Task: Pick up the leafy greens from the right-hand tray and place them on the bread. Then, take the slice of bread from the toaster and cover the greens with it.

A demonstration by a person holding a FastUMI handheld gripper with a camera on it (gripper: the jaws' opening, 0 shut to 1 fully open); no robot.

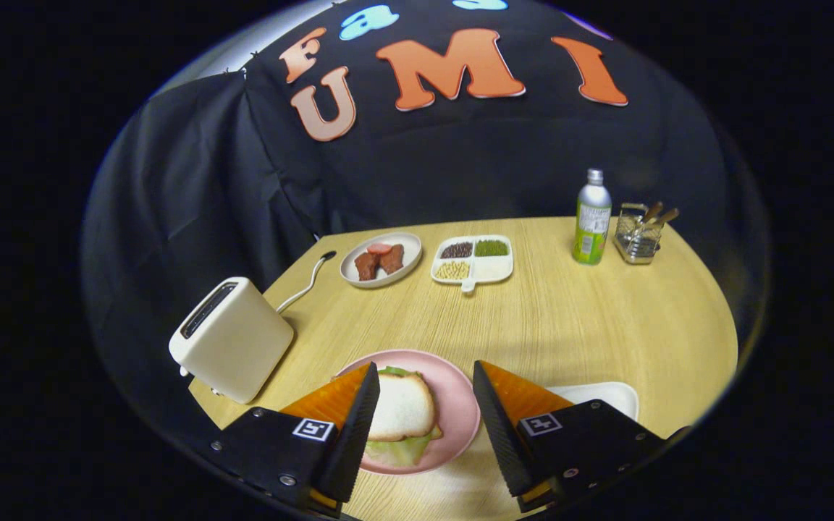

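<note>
Fingers of the gripper (424,434) stand wide apart, holding nothing, poised above the pink plate (460,420). Between them lies the top bread slice (404,407), covering the leafy greens (399,450), whose edges show beneath it; the stack appears assembled, so the spread likely reflects a release. Just right, the white tray (609,394) lies bare. Left, the toaster (232,336) slot appears empty. Beyond: a meat dish (381,259), a divided dish (473,259), a bottle (592,217).

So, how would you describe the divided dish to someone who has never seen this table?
Look to the far side of the wooden table, beyond the open gripper. Two dishes lie side by side there; take the right one, the divided dish. Unlike the oval plate with meat, it is rectangular, with compartments of dark, green and pale grains.
</note>
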